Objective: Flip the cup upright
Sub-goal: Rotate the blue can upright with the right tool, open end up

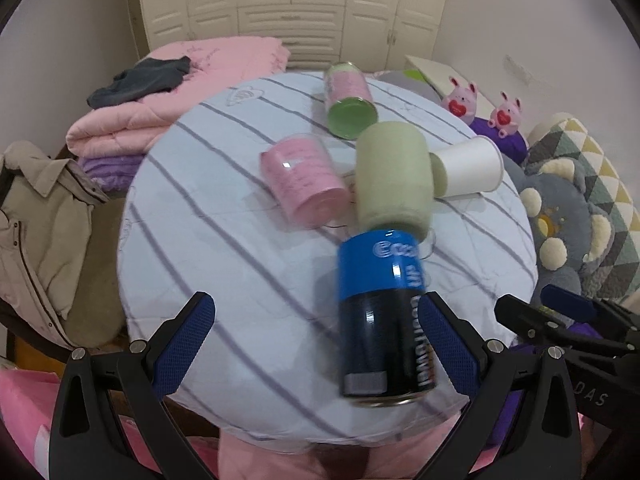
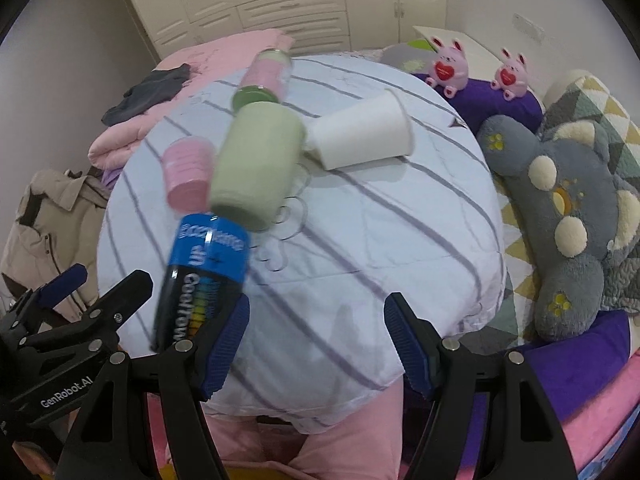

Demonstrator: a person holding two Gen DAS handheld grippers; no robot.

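Several cups lie on their sides on a round table with a striped white cloth (image 1: pixel 224 248). A blue and black cup (image 1: pixel 380 312) lies nearest, blurred, beside the right finger of my left gripper (image 1: pixel 316 344), which is open. Beyond it lie a pale green cup (image 1: pixel 392 176), a pink cup (image 1: pixel 304 180), a white paper cup (image 1: pixel 468 168) and a green-lidded pink cup (image 1: pixel 348 100). My right gripper (image 2: pixel 316 340) is open and empty; the blue cup (image 2: pixel 204 276) is just left of its left finger. The green cup (image 2: pixel 256 168) and white cup (image 2: pixel 360 136) lie farther off.
Folded pink blankets (image 1: pixel 160 96) with a dark cloth lie behind the table at left. A beige jacket (image 1: pixel 40 220) hangs at left. Plush toys (image 2: pixel 560 208) and pink bunnies (image 2: pixel 444 64) lie on the bed at right. White cabinets (image 1: pixel 292 4) stand behind.
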